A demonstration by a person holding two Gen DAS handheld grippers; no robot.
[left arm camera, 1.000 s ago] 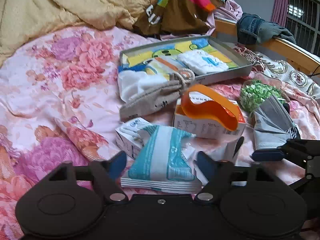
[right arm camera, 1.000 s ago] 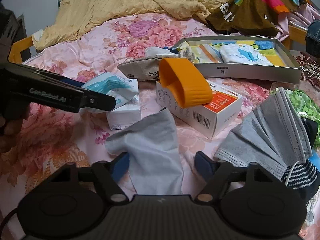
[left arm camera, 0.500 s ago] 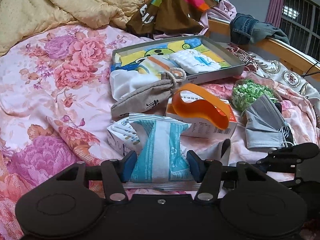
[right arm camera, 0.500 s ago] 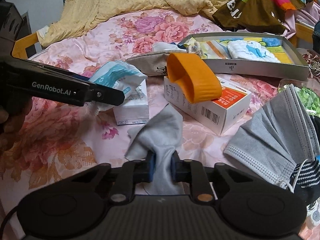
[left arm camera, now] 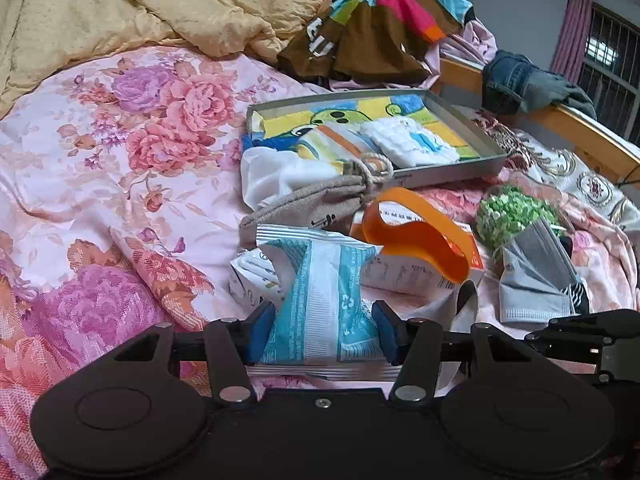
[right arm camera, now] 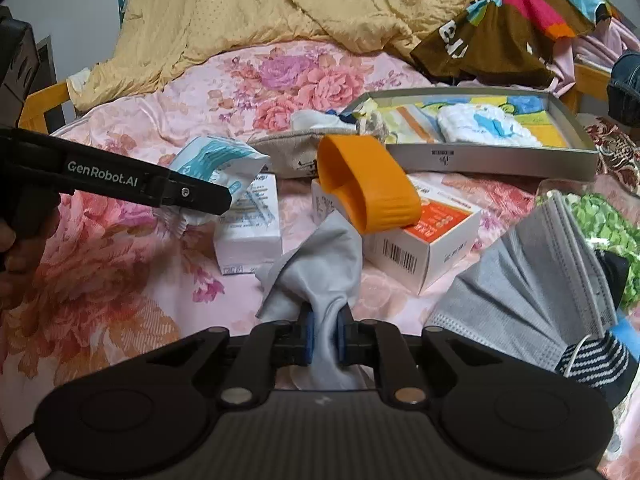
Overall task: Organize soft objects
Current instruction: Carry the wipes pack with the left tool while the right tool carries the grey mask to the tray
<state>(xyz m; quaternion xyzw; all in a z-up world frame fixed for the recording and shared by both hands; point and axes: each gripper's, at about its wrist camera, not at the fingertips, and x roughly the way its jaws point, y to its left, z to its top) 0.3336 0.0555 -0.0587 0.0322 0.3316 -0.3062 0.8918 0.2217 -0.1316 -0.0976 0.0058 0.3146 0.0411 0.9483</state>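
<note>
My left gripper (left arm camera: 322, 334) is shut on a blue and white tissue pack (left arm camera: 320, 304) and holds it above the floral bed cover; the pack also shows in the right wrist view (right arm camera: 216, 162). My right gripper (right arm camera: 323, 338) is shut on a light grey cloth (right arm camera: 320, 264), which is bunched and lifted between the pads. A grey tray (left arm camera: 448, 176) farther back holds folded towels and a white cloth (left arm camera: 408, 140). In the right wrist view the tray (right arm camera: 492, 158) sits at the back right.
A white box (right arm camera: 248, 236), an orange-and-white box (right arm camera: 424, 240) with an orange band (right arm camera: 368, 188) on it, a beige pouch (left arm camera: 312, 200), grey face masks (right arm camera: 532, 296), a striped sock (right arm camera: 596, 360) and a green bag (left arm camera: 508, 212) lie around. Yellow quilt and clothes behind.
My left gripper closed on the tissue pack and lifted it. My right gripper closed on the grey cloth and pulled it up into a bunch.
</note>
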